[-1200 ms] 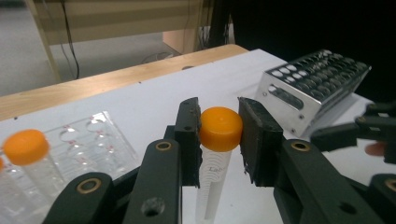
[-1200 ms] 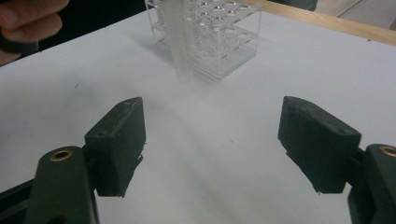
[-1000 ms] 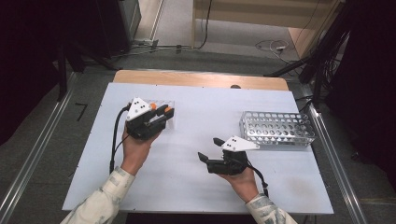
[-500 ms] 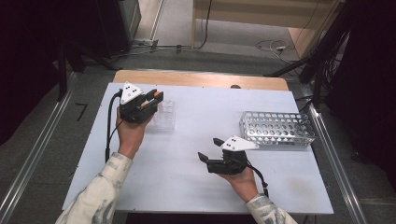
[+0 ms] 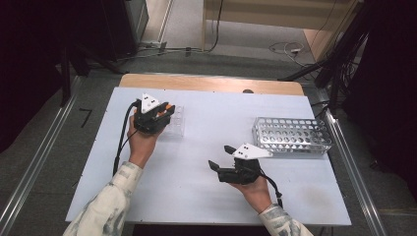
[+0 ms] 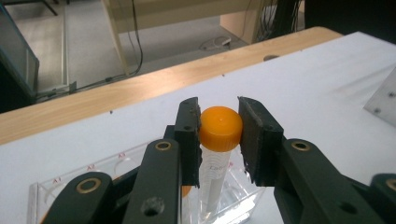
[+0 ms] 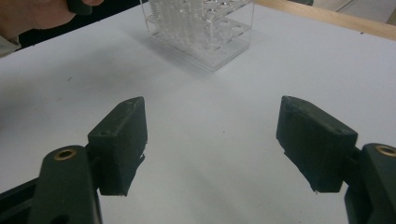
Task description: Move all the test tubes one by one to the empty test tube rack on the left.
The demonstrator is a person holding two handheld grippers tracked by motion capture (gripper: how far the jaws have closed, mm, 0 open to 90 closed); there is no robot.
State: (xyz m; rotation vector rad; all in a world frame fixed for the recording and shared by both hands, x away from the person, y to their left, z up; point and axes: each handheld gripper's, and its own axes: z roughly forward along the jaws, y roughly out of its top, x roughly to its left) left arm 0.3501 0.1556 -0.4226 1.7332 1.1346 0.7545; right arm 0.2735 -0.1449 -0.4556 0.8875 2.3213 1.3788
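The left gripper [image 5: 164, 112] has moved since a second ago from the middle-left of the table [image 5: 206, 201] toward the far-left side, and it now sits right over the clear plastic rack [image 5: 176, 119]. It carries a tube with an orange cap [image 6: 221, 128], so the tube looks about to be set into one of the rack's holes; this appears to be the placing step, not yet finished. In the left gripper view the two black jaws are closed on the cap, one pad pressing each side, and the clear body of the tube hangs straight down between them, its lower end already among the rack's compartments; which hole it is over I cannot tell. The right gripper [image 5: 221, 157] has stayed put near the front middle of the table, jaws wide apart with only bare table between them. The metal wire rack [image 5: 290, 136] stands well apart at the right side, untouched by either hand.
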